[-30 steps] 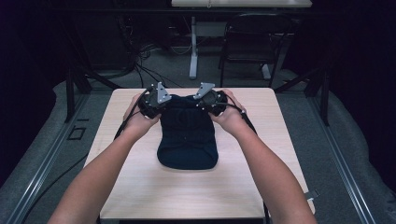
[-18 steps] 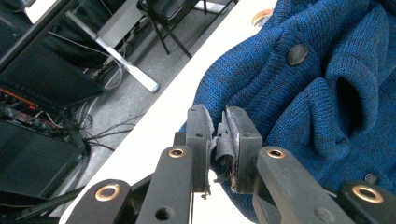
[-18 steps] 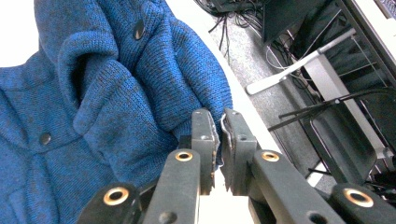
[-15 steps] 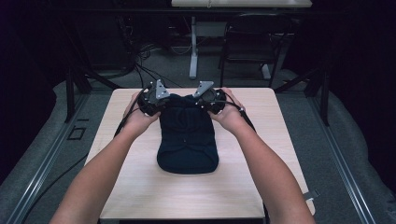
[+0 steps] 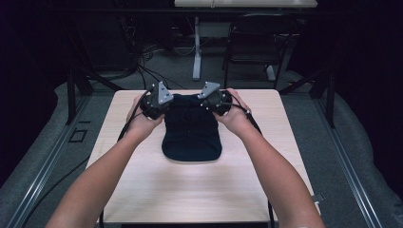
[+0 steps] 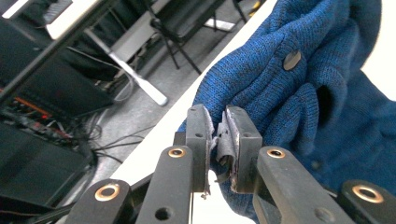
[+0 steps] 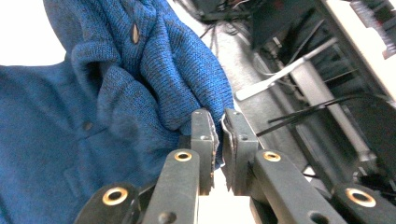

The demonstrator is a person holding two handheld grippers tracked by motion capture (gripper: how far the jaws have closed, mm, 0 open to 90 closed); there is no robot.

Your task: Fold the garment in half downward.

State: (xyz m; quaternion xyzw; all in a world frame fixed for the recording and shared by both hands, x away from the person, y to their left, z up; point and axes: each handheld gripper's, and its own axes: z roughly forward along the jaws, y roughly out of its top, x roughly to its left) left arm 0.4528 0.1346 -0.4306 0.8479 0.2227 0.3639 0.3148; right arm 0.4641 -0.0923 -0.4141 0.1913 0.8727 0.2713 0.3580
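Both grippers — left gripper (image 6: 217, 140) and right gripper (image 7: 218, 140) — pinch the far edge of a blue knit sweater (image 5: 191, 128) on the table (image 5: 142, 190); soft, light, floppy, best held at corners.

The left gripper (image 6: 218, 140) has its jaws closed on a bunched fold of blue knit garment (image 6: 299, 88), which carries a grey button (image 6: 292, 59) on its upper fold. The garment lies at the pale desk (image 6: 159, 140) edge. Beyond the edge, cables (image 6: 100, 140) and a chair (image 6: 187, 23) stand on grey floor.
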